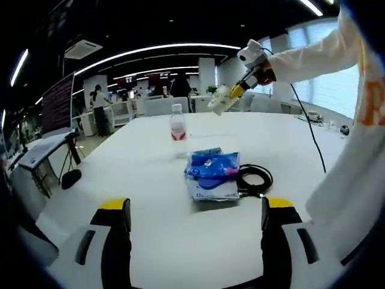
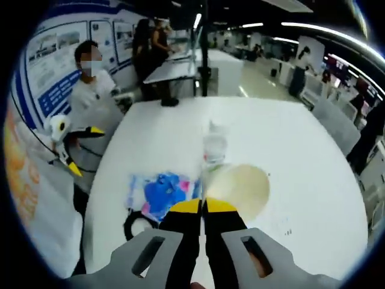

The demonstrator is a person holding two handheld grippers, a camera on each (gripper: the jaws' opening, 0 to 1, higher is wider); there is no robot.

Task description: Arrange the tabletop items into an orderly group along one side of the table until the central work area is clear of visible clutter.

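A clear water bottle (image 1: 177, 128) with a red label stands upright mid-table. Nearer lies a blue snack packet (image 1: 212, 172), with a coiled black cable (image 1: 255, 179) touching its right side. My left gripper (image 1: 195, 208) is open and low over the near table edge, short of the packet. My right gripper (image 1: 242, 90) is held high above the far side, shut on a pale cup (image 1: 219, 100). In the right gripper view the jaws (image 2: 203, 206) pinch the cup (image 2: 240, 188) at its rim, above the bottle (image 2: 213, 144), packet (image 2: 161, 194) and cable (image 2: 133, 226). The left gripper (image 2: 84, 149) appears at the left.
The white table (image 1: 120, 162) is bare on its left and far parts. A person's white sleeve (image 1: 355, 156) reaches along the right edge. A small dish (image 1: 313, 115) sits at the far right. Desks, chairs and people stand beyond, one seated person (image 2: 90, 78) close by.
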